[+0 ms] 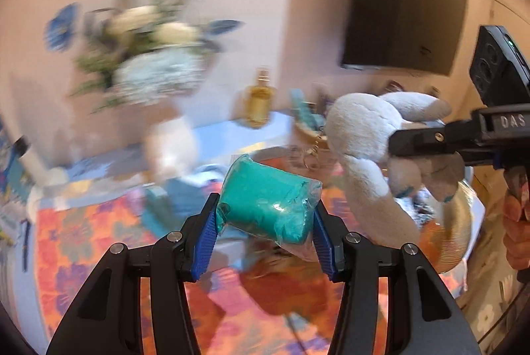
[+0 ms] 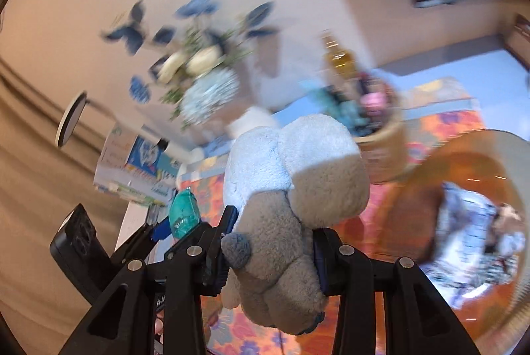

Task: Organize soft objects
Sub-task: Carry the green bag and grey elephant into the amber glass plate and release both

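- Left tool [image 1: 265,229]: blue pads [image 1: 205,235] clamped on a teal soft pack [image 1: 268,206] in clear wrap, held up off the surface, pack tilted, sticking out toward 12 o'clock from the jaws.
- Right tool [image 2: 271,252]: clamped on a white-and-grey plush toy [image 2: 291,189], grip low on the grey body, white rounded parts bulging out toward 12 o'clock, small grey nub [image 2: 237,250] by the left finger.
- In the left wrist view the right tool [image 1: 391,146] comes in from 3 o'clock with the plush [image 1: 361,156] just beside the teal pack, at its 2 o'clock; touching or not, can't tell.
- In the right wrist view the left tool [image 2: 179,232] sits at 9 o'clock, teal pack [image 2: 184,215] poking up between its fingers.
- Below both: surface with orange floral cloth [image 1: 99,239], blurred.
- Round straw-coloured tray [image 2: 510,156] at 3 o'clock of the right tool, patterned white-black fabric [image 2: 470,249] lying in it.
- Woven basket [image 2: 384,152] at 1 o'clock behind the plush, teal and pink items inside, too blurred to name.
- Amber bottle [image 1: 258,99] at 12 o'clock, standing at the back near the wall.
- Flower arrangement [image 1: 155,56] with blue and white blooms at 10 o'clock, heavy motion blur.
- Dark screen [image 1: 404,0] on the wall at 1 o'clock.
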